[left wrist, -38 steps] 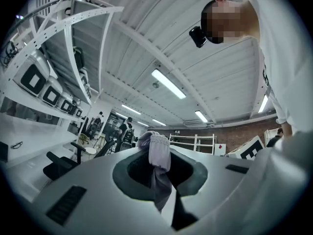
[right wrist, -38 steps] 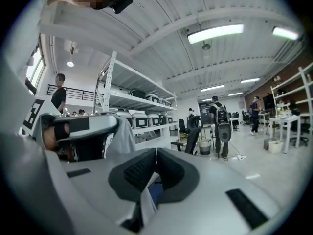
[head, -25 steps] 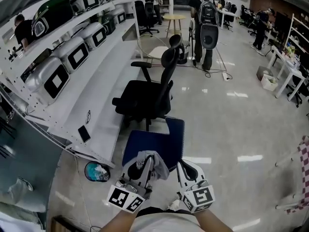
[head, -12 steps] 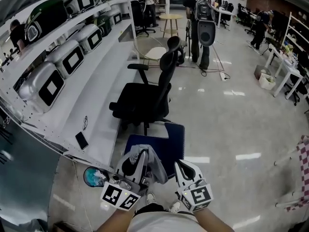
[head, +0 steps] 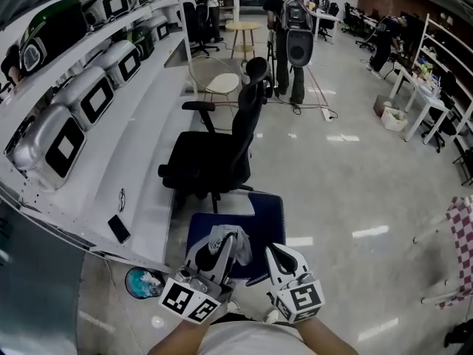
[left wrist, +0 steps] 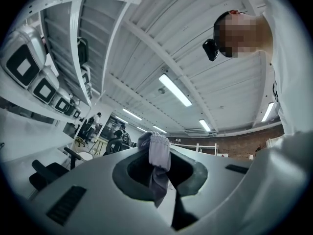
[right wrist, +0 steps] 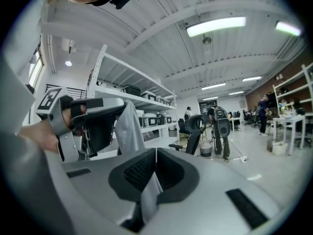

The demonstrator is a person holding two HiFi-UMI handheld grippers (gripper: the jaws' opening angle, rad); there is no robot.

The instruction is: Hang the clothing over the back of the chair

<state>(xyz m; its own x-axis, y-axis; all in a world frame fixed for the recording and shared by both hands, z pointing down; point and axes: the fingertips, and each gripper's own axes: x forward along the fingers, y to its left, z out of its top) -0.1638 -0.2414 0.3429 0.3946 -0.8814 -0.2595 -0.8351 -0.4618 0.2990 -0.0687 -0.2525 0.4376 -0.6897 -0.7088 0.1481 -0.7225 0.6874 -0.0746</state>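
Note:
The black office chair (head: 214, 154) stands ahead with its back (head: 247, 120) side-on to me. My left gripper (head: 225, 246) is shut on a bunch of the grey clothing (head: 224, 237), low in the head view. In the left gripper view the clothing (left wrist: 157, 153) sticks up between the jaws of the left gripper (left wrist: 159, 168). My right gripper (head: 277, 256) is beside it. Its own view shows the right gripper (right wrist: 155, 168) shut on a pale strip of the clothing (right wrist: 148, 197). A dark blue panel (head: 259, 220) lies below both grippers. I cannot tell if it belongs to the garment.
White shelves (head: 140, 139) with several grey appliances run along the left. A phone (head: 118, 228) lies on the lowest shelf. A teal round thing (head: 140, 281) sits on the floor below. A person with a backpack (head: 292, 43) stands beyond the chair.
Both grippers have moved forward with the clothing, toward the chair. The grip on both sides is unchanged.

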